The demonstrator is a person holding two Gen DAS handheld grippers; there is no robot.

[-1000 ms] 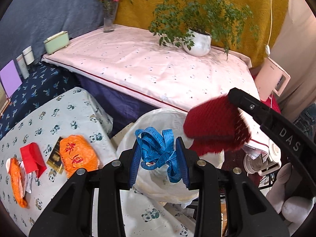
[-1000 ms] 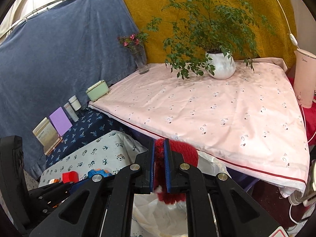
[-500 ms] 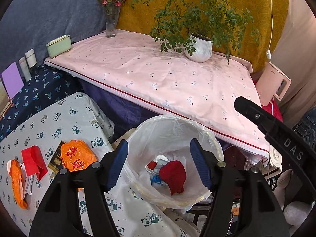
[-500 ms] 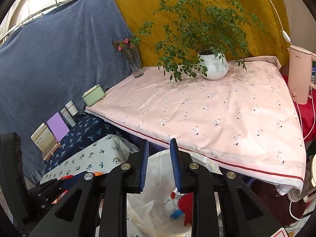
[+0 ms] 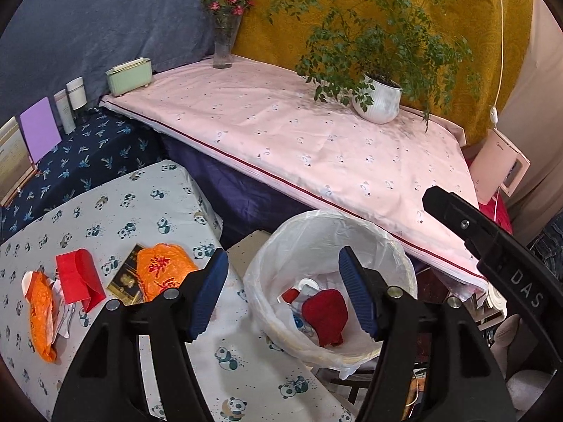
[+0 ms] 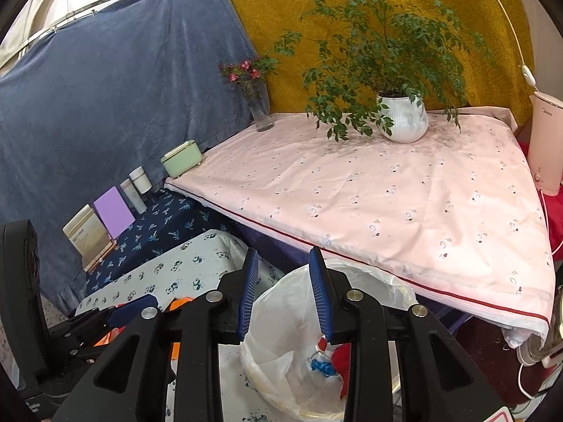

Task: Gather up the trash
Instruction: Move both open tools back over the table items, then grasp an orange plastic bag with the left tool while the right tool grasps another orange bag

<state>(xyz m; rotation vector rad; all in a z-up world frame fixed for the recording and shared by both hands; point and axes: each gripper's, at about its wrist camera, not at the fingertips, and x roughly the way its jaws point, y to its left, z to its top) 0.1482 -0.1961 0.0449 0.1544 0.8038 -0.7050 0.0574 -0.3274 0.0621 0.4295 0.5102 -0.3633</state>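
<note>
A blue cloth (image 6: 105, 98) and a mustard cloth (image 6: 352, 10) hang as the backdrop behind a large table under a pink sheet (image 5: 316, 147). At its far edge stand a potted plant (image 5: 381, 102) and a glass vase of flowers (image 5: 223, 45), with a green box (image 5: 129, 75) at its far left corner. In front of it is a lower table under a panda-print cloth (image 5: 123, 211). Off that table's right edge stands a bin lined with a white bag (image 5: 327, 221); inside lie a red knitted piece (image 5: 325, 313), a blue strap (image 6: 322, 365) and some white scraps. On the panda cloth's left part more trash lies: an orange bag (image 5: 162, 270) on a dark, gold-printed packet (image 5: 126, 277), a red folded paper (image 5: 75, 279) beside them, and another orange wrapper (image 5: 42, 316) near the left edge.

The left tongs (image 5: 283, 297) are spread wide and empty, one finger over the panda cloth's right edge, the other over the bin. The right tongs (image 6: 283, 297) have just been opening; their jaws stand partly apart above the bin with nothing between them.
</note>
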